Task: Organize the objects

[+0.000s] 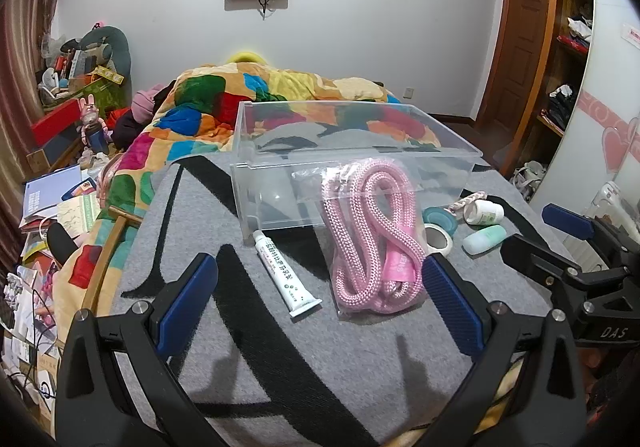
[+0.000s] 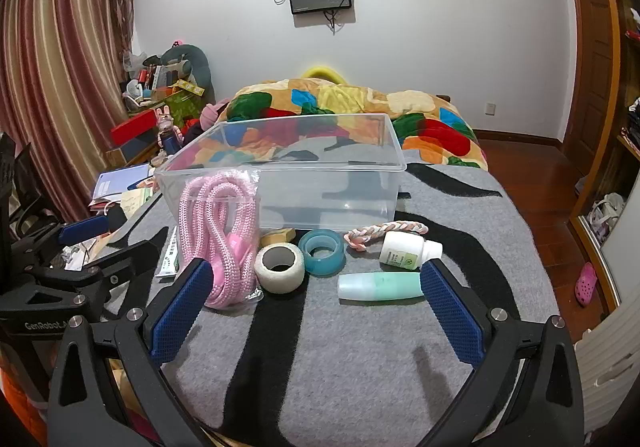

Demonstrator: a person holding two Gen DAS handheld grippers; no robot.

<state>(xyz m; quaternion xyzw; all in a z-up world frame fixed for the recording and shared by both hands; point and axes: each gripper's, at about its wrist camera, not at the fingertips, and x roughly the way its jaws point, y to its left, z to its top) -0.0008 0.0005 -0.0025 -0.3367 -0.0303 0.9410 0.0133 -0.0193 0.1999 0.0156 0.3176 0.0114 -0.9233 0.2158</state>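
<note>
1. The left gripper (image 1: 320,287) hangs low over the near end of the bed (image 2: 360,347), which is covered by a grey blanket with black stripes. Its jaws are spread wide apart and hold nothing.
2. The right gripper (image 2: 316,287) sits level beside it, to the right. Its jaws are also wide apart and hold nothing.
3. A clear plastic box (image 1: 352,151) stands open on the blanket ahead of both grippers. Nothing shows inside it.
4. A bagged pink rope (image 1: 376,235) leans against the near wall of the box. It lies between the left gripper's fingers and close to its right finger.
5. A white tube (image 1: 286,273) lies flat just left of the rope, its cap end touching the foot of the box.
6. In front of the right gripper lie a white tape roll (image 2: 280,263) and a teal tape roll (image 2: 322,251), touching each other.
7. A mint-green bottle (image 2: 380,287) lies on its side just beside the right finger.
8. A white bottle (image 2: 408,250) lies behind it, with a braided cord (image 2: 384,230) at the foot of the box.
9. A colourful quilt (image 2: 360,107) is heaped behind the box.
</note>
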